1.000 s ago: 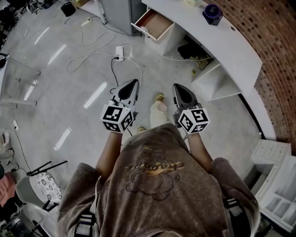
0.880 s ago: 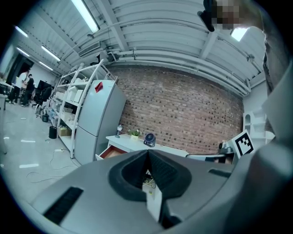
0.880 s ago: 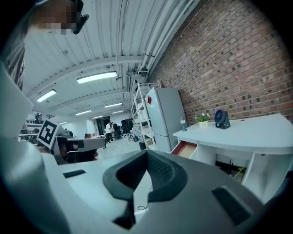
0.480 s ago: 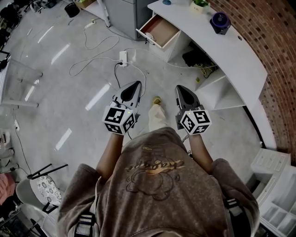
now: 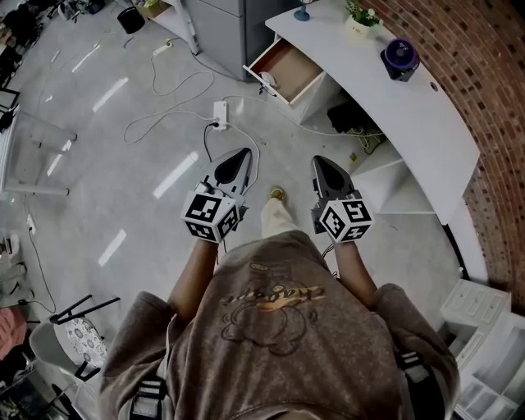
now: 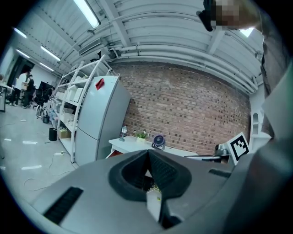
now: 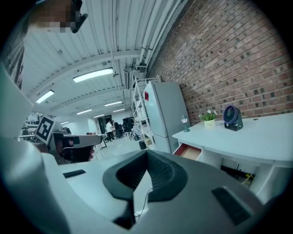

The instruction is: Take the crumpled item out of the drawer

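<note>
At the far end of the floor: a drawer (image 5: 289, 69) is standing pulled open from under the white surface (image 5: 410, 115), its reddish-brown inside showing.
In the drawer: a small pale lump (image 5: 267, 79) is sitting at the front edge. It is too small to tell whether it is crumpled.
Left gripper (image 5: 241, 153): its jaws are resting together with nothing between them. It is pointing toward the drawer and is well apart from it.
Right gripper (image 5: 319, 162): its jaws are likewise pressing together, empty. It is hanging beside the left one, aimed at the surface.
Person: they are standing on the grey floor (image 5: 123, 164) in a brown printed sweatshirt (image 5: 279, 328), with one shoe (image 5: 277, 194) showing between the two grippers.
On the surface: a dark purple fan (image 5: 399, 59) is sitting near the brick wall (image 5: 492, 98), and a small potted plant (image 5: 361, 16) is standing further along.
On the floor: a white power strip (image 5: 219, 113) is lying between the grippers and the drawer, with cables (image 5: 164, 115) trailing from it.
Beside the surface: a grey fridge (image 6: 98, 119) is standing next to white shelving (image 6: 68, 100).
</note>
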